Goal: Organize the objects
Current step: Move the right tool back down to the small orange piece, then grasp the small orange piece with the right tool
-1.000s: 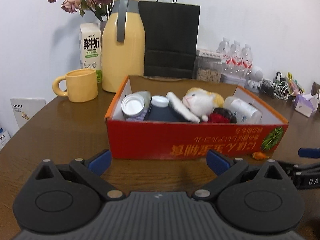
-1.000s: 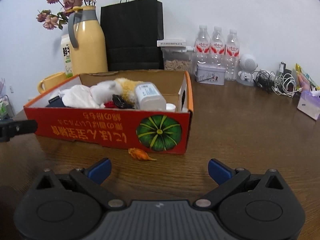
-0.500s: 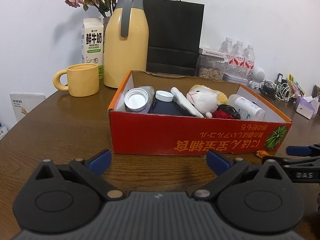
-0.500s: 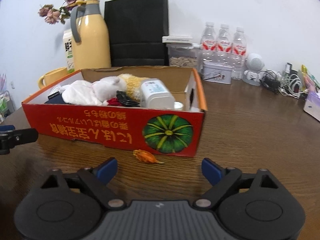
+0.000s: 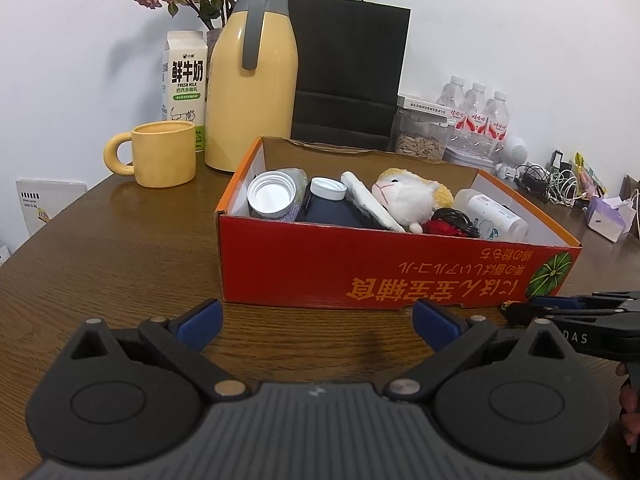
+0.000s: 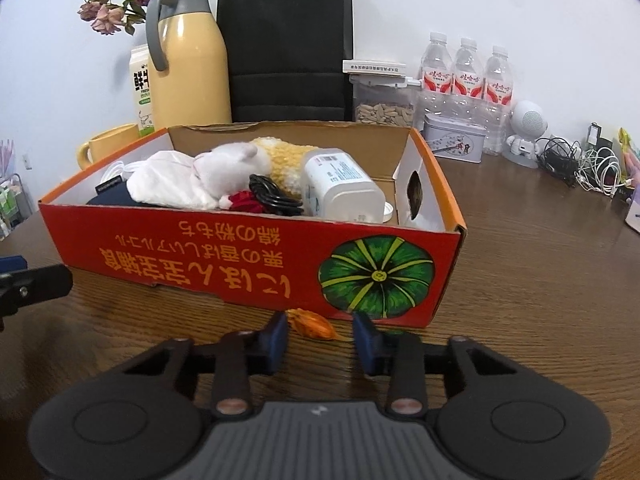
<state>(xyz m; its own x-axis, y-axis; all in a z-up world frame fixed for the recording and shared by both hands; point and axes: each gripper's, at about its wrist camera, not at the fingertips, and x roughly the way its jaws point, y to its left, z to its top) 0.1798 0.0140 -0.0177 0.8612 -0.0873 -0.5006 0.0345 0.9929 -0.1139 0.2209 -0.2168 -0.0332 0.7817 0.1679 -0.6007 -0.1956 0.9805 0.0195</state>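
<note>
Brown wooden table (image 5: 120,264), white wall (image 5: 500,20) — red box (image 6: 248,264), clutter behind

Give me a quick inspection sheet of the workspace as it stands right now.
Surface: brown wooden table, bare in front.
Job's things: small orange item on the table, against the red cardboard box; box holds plush toy, white bottle, dark bottle.
Clutter: yellow mug, yellow thermos, milk carton, black paper bag, water bottles.
Grippers: left gripper wide open, empty; right gripper fingers flank the orange item, not closed.
Cables: tangle at far right.
Surroundings: white wall.
</note>
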